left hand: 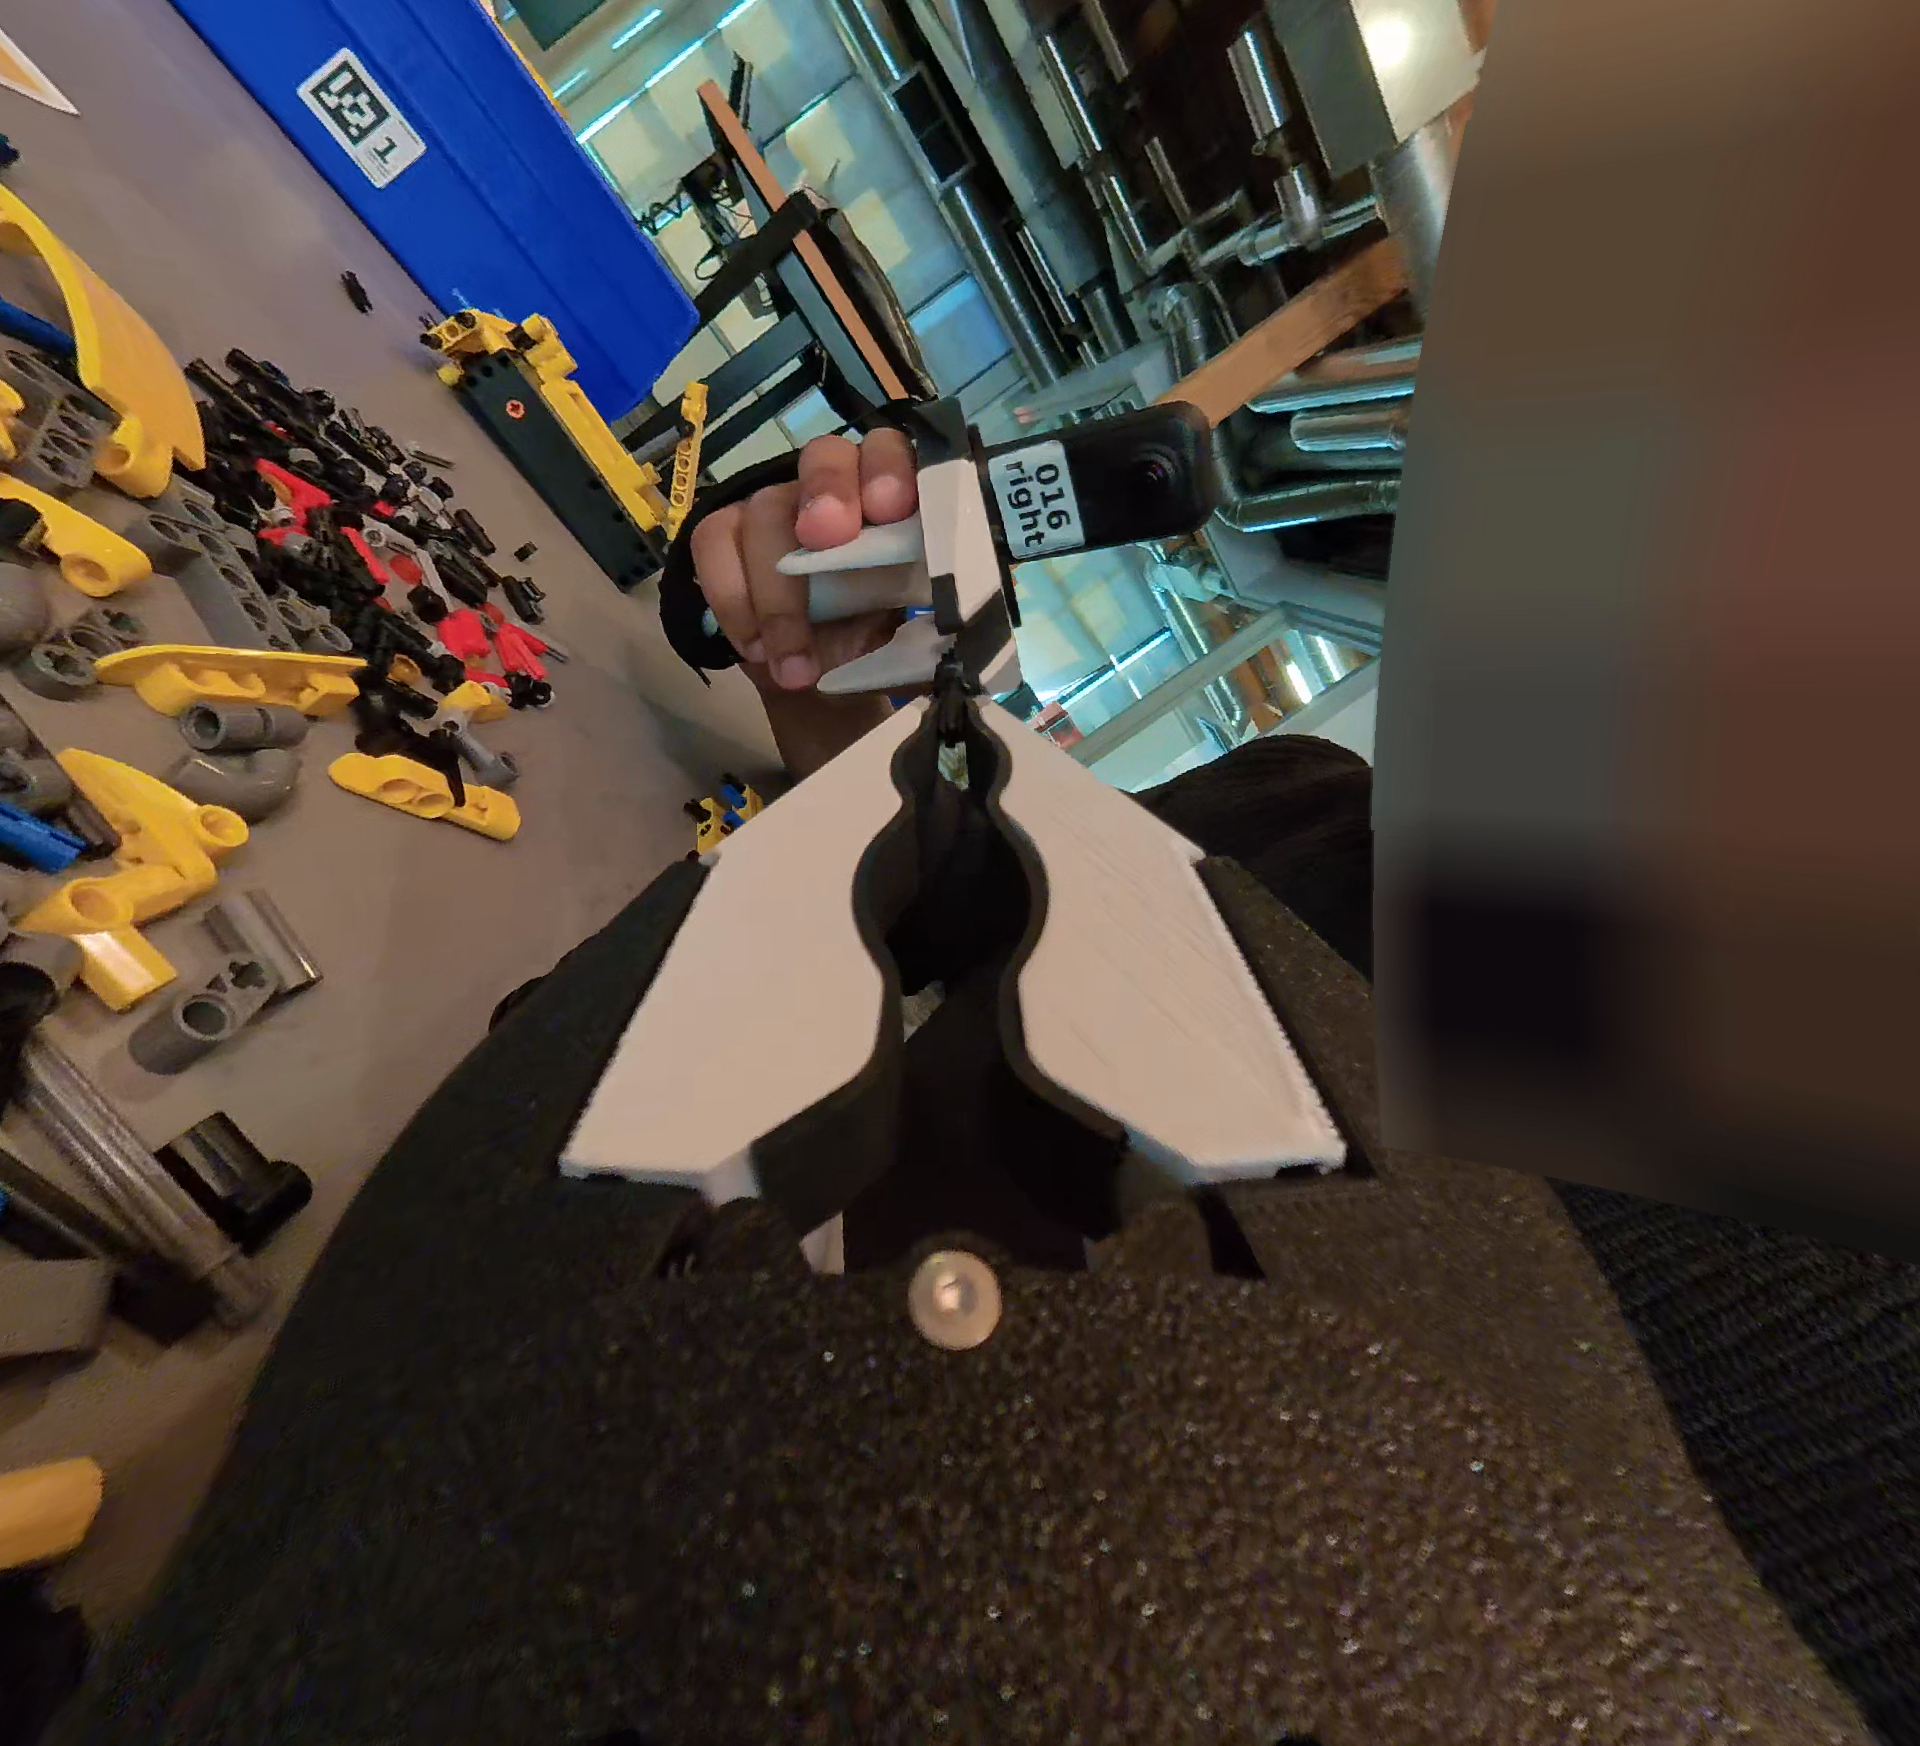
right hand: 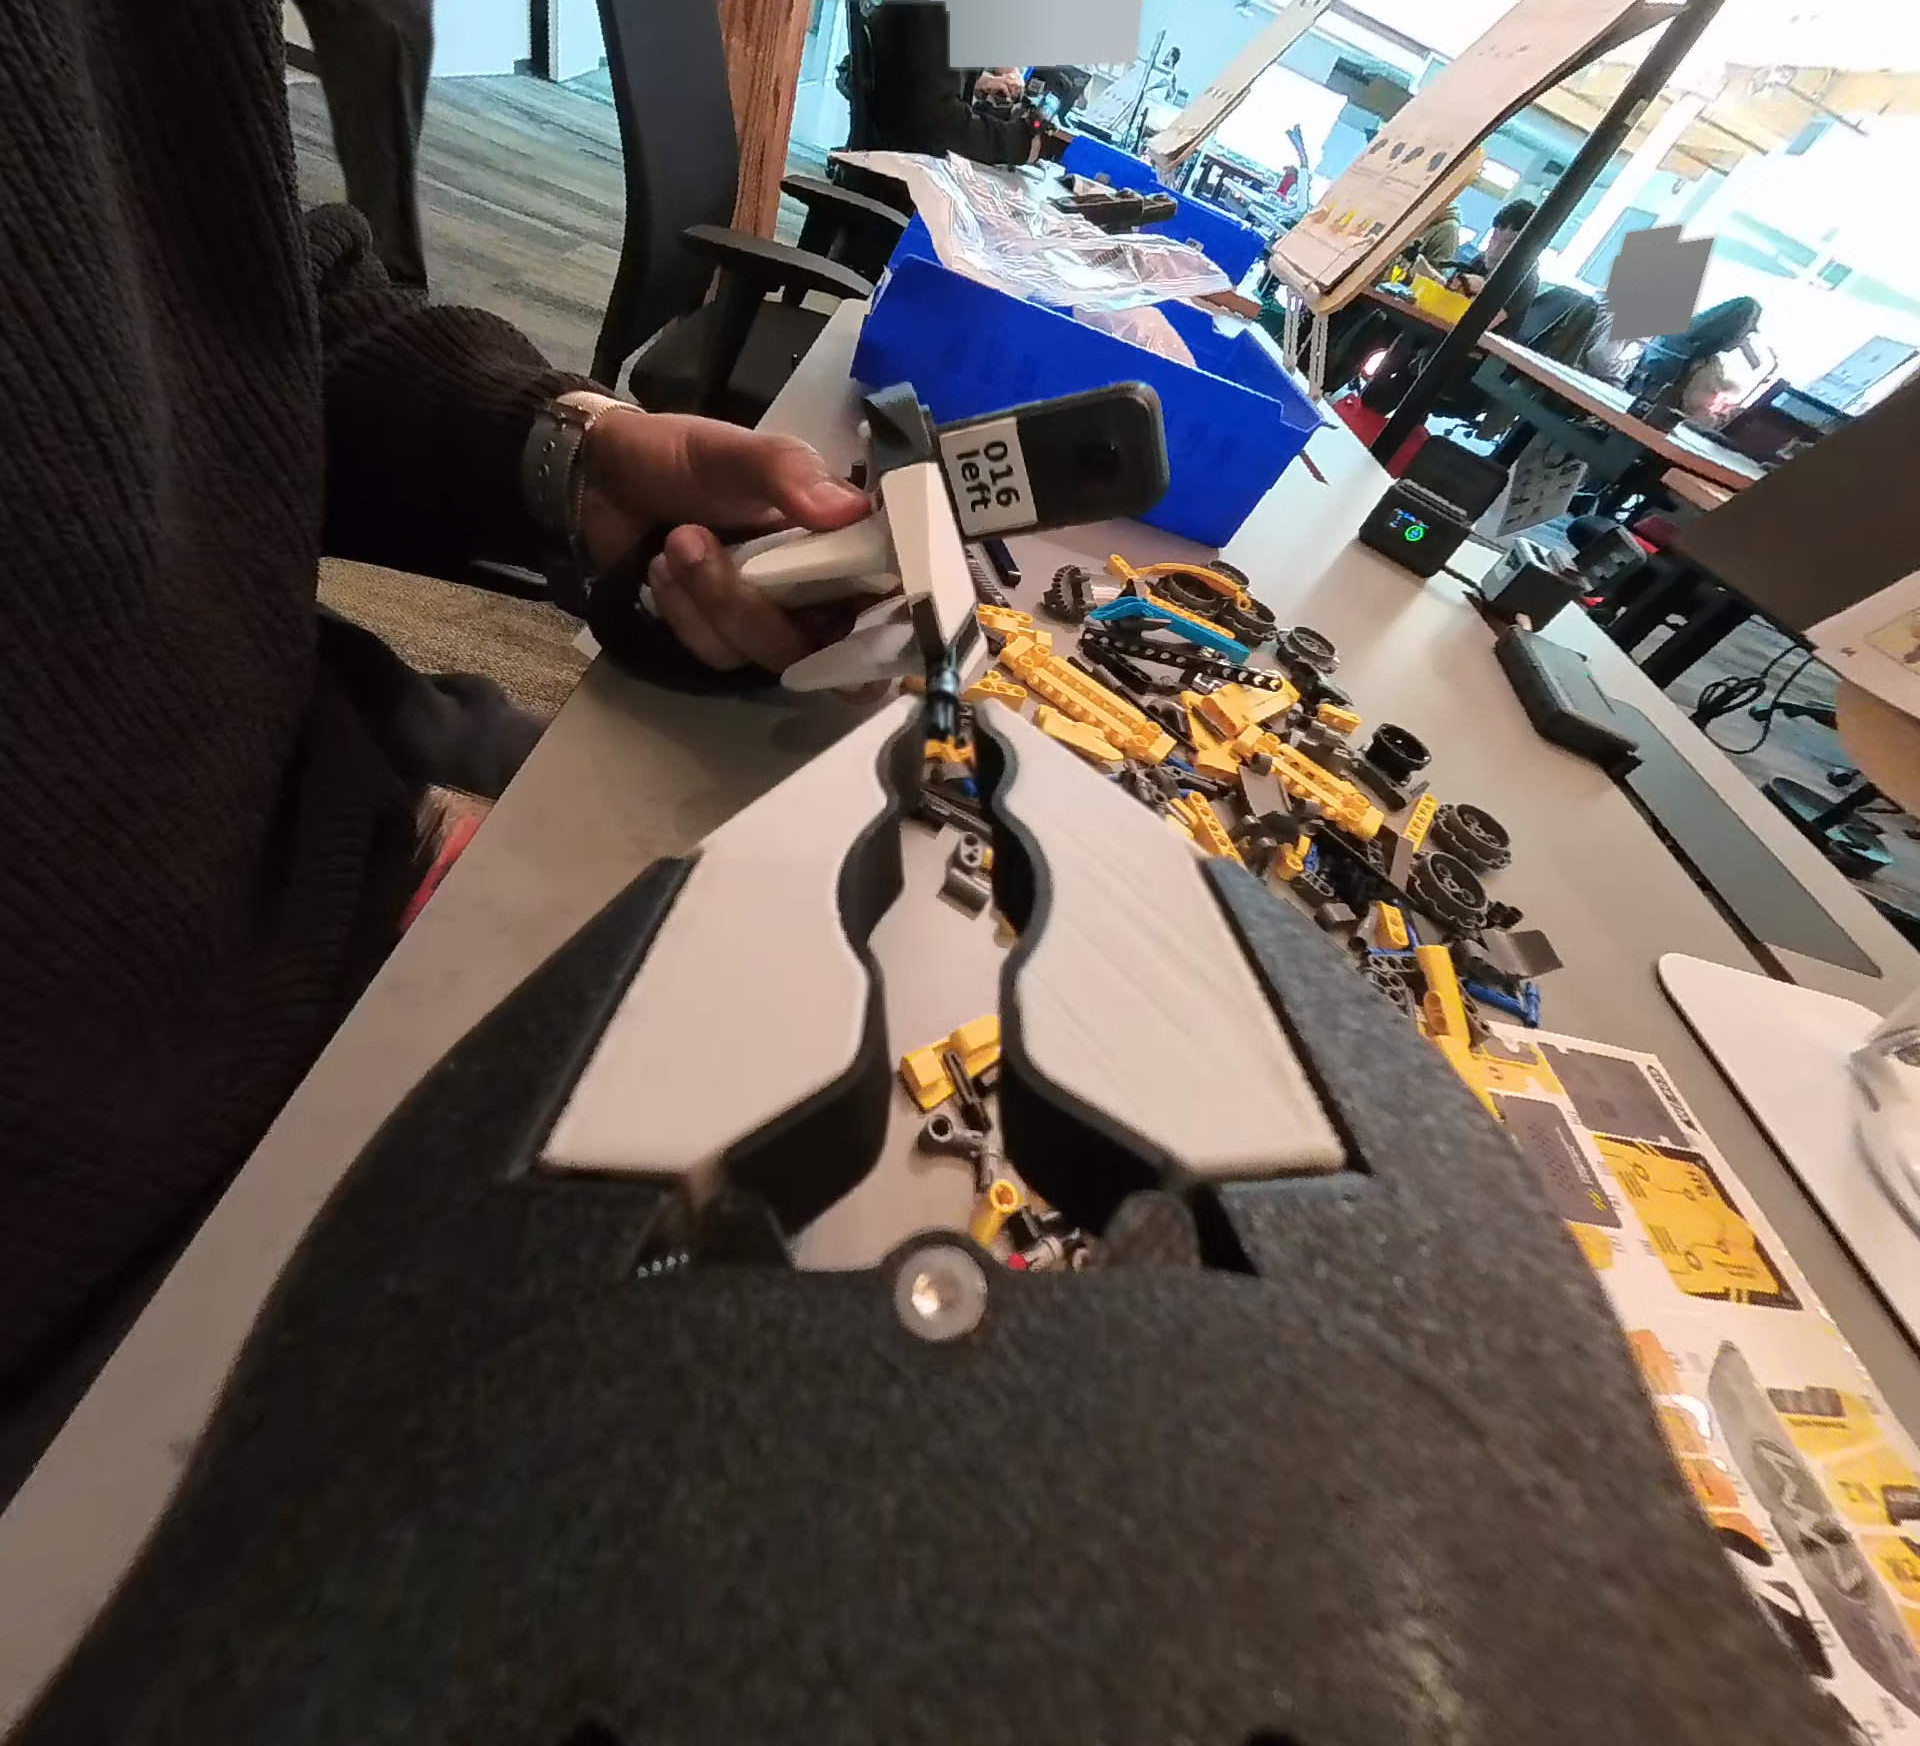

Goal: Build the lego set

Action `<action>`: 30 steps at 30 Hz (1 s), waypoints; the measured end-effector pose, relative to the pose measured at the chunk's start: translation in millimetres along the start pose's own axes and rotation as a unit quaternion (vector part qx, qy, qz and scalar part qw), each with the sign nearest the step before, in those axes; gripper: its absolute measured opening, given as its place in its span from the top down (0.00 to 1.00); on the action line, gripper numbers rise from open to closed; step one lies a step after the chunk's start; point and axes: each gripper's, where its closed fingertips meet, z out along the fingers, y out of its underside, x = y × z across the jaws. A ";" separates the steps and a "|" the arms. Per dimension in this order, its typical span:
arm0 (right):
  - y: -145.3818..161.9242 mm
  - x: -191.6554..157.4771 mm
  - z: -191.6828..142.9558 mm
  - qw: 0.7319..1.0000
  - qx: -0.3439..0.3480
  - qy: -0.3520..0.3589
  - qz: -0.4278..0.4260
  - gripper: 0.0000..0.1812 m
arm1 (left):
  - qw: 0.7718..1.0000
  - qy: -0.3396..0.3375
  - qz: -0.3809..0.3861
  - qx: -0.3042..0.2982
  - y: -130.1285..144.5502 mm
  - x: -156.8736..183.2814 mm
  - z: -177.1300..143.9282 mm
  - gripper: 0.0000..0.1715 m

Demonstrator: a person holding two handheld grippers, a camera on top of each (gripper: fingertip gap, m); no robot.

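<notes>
L wrist view: L gripper (left hand: 951,728) has its jaws drawn almost together, only a sliver btwn the tips, pinching a small black part (left hand: 951,697) that sticks out past them. R gripper (left hand: 951,660) comes in tip-to-tip from the far side, held in a hand (left hand: 769,574), and meets the same part; both are up in the air, well above the grey table (left hand: 468,917). Left of them lie the loose pieces (left hand: 343,553), mostly yellow, black, grey and red, w/ a yellow-and-black build (left hand: 561,418) farther off beside a blue bin (left hand: 416,138). R wrist view: R gripper's jaws are likewise nearly closed at the tips on the black part, which shows a bit of blue at its near end; whether it's one piece or two pushed together, can't tell. L gripper sits just beyond, its hand (right hand: 717,543) wrapped round the handle. Below and to the right are more loose pieces, and a printed sheet (right hand: 1621,1177) near right. Judgement: the part is tiny and gripped only at the very tips, so keep both squeezes steady, keep the two grippers in line along the part's length, and avoid any twist or sideways pull, which would likely flick it out.
</notes>
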 end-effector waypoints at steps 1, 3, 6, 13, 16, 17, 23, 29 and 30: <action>-0.1 -0.6 0.3 1.000 0.000 -0.001 -0.001 0.96 | 1.000 0.002 -0.002 0.001 -0.1 0.1 0.1 0.98; 1.2 -2.1 1.4 1.000 -0.005 -0.004 -0.001 0.97 | 1.000 0.009 -0.005 0.000 0.2 1.8 0.6 0.98; 2.5 -3.7 2.7 1.000 -0.010 -0.005 -0.007 0.97 | 1.000 0.010 -0.004 -0.005 1.7 2.0 1.7 0.98; -0.5 5.6 2.2 1.000 -0.002 0.009 0.028 0.98 | 0.995 -0.077 0.060 -0.002 -2.9 -12.6 -5.0 0.82; 10.4 16.9 5.1 0.996 -0.050 0.017 0.067 0.98 | 0.978 -0.161 0.131 0.004 -6.3 -16.9 -24.3 0.78; 16.2 17.6 7.6 0.994 -0.079 0.012 0.077 0.98 | 0.972 -0.183 0.150 0.005 -5.7 -16.0 -31.9 0.78; 41.0 -6.2 19.2 0.949 -0.298 -0.083 0.064 0.98 | 0.949 -0.233 0.206 0.043 0.7 4.7 -75.0 0.79; 47.2 -21.5 23.8 0.876 -0.444 -0.117 0.144 0.98 | 0.930 -0.248 0.262 0.071 15.7 18.0 -109.9 0.79; 53.0 -23.1 23.1 0.862 -0.468 -0.116 0.157 0.98 | 0.924 -0.254 0.273 0.085 18.4 19.4 -116.8 0.79</action>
